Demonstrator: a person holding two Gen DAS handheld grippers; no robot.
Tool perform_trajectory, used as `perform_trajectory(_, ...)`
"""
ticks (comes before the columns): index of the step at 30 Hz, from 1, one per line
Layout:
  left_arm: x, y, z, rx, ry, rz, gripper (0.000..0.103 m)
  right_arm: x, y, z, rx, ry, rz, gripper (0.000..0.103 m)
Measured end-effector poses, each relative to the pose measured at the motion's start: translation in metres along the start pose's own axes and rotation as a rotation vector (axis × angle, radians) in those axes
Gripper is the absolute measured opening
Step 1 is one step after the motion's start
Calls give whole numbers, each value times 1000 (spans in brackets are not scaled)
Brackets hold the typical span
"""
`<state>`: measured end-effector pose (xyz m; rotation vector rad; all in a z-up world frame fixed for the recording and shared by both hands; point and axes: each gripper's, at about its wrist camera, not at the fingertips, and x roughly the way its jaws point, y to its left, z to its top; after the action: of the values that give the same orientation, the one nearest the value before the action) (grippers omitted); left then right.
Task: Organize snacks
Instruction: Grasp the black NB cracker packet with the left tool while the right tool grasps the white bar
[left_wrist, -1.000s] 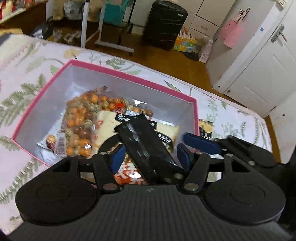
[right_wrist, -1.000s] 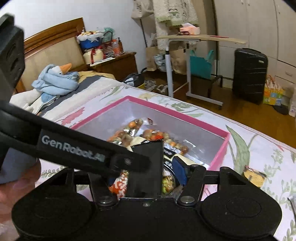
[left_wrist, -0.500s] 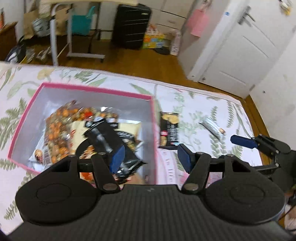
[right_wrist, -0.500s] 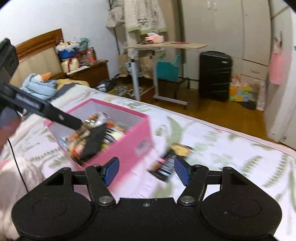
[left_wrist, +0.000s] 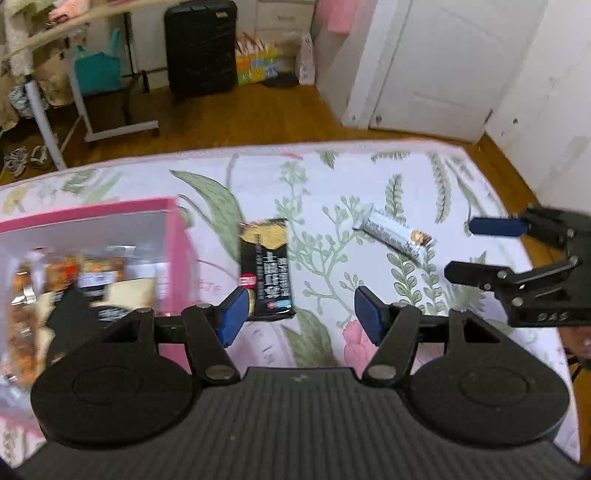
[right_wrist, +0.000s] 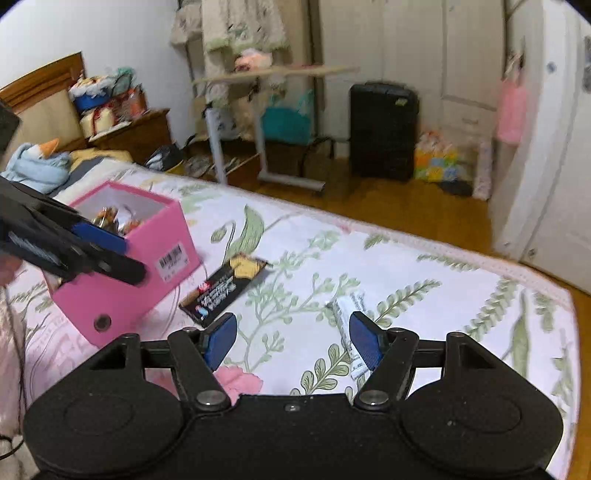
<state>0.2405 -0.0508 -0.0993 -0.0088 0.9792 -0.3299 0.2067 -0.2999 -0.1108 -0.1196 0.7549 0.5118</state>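
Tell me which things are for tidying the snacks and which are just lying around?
For the job: pink box, black snack packet, white snack bar, left gripper, right gripper.
Just there: black suitcase, rolling table, teal bag.

A lived-in home bedroom. The bed (right_wrist: 369, 266) — covered in a floral, leaf-printed sheet — fills the foreground; its wooden headboard (right_wrist: 40, 77) stands at the far left beside a wooden nightstand (right_wrist: 136, 133) piled with belongings. A blue stuffed goose (right_wrist: 37, 162) lies near the head of the bed. Beyond the bed's far edge runs a wooden floor (left_wrist: 240, 118) carrying a black suitcase (right_wrist: 382, 129), a wheeled overbed table (right_wrist: 273, 74) with a teal bag (right_wrist: 286, 122) beneath it, and shoes (left_wrist: 22, 157). White wardrobe doors (right_wrist: 461, 51) and a white room door (left_wrist: 443, 62) line the walls — garments hang above the table (right_wrist: 243, 22).
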Motion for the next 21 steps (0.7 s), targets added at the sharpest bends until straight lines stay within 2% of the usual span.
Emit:
perform_trajectory(3, 33, -8, 3, 16, 27, 27, 62, 22, -14, 4, 11, 35, 44, 72)
perform_trajectory(5, 58, -10, 6, 24, 50, 65, 62, 39, -17, 6, -35, 59, 55, 72)
perform_trajectory(8, 94, 1, 9, -40, 130, 91, 62, 60, -25, 6, -57, 91, 61, 71)
perform_trajectory(10, 110, 9, 9, -79, 134, 137, 63, 71, -35, 3, -35, 86, 62, 70)
perform_trajectory(13, 116, 11, 11, -63, 80, 208, 64, 83, -48, -4, 6, 57, 37, 71)
perform_trajectory(15, 123, 14, 11, -67, 97, 199, 64, 94, -56, -9, 43, 63, 35, 70)
perform_trajectory(17, 131, 18, 12, -101, 116, 182, 66, 104, -58, -13, 28, 81, 9, 70)
perform_trajectory(19, 132, 19, 12, -110, 98, 182, 67, 112, -59, -17, 15, 103, -24, 64)
perform_trajectory(21, 130, 18, 11, -102, 92, 178, 62, 113, -60, -21, 32, 85, -45, 64)
